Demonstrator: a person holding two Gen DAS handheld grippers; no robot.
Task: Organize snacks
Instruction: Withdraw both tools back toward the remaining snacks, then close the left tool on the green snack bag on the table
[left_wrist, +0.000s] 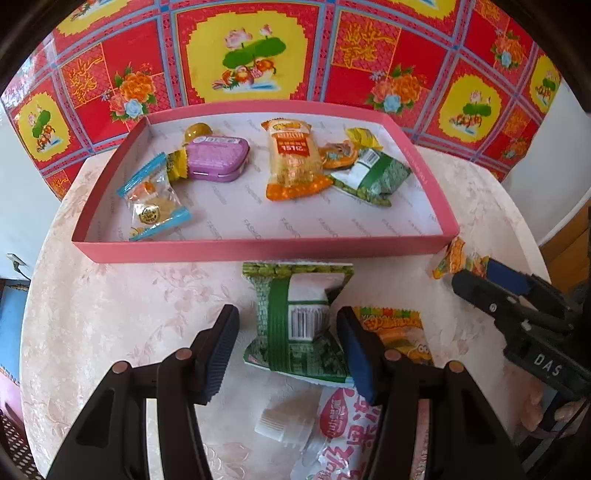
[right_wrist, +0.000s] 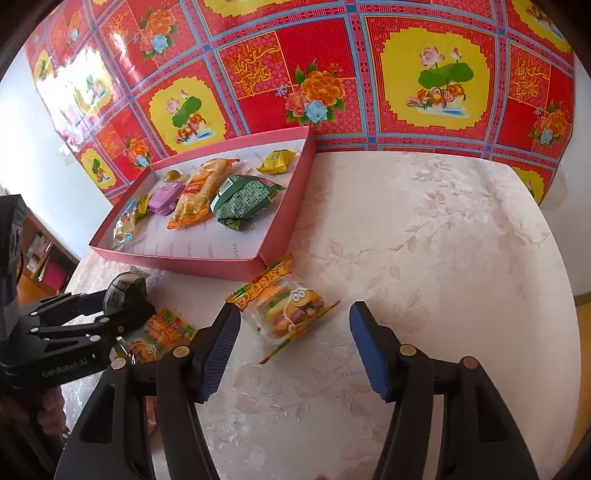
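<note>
Left claw (left_wrist: 288, 343) is hanging steeply over the green packet (left_wrist: 295, 317), jaws standing partly apart and straddling it, pads not yet pressing; likely lining up a pick. Right claw (right_wrist: 291, 343) is standing wide and empty, the burger gummy packet (right_wrist: 288, 306) lying on the surface (right_wrist: 424, 240) just ahead between its fingers. The pink tray (left_wrist: 258, 251) is sitting beyond both claws, already carrying several snacks, so loose packets probably are heading there.
</note>
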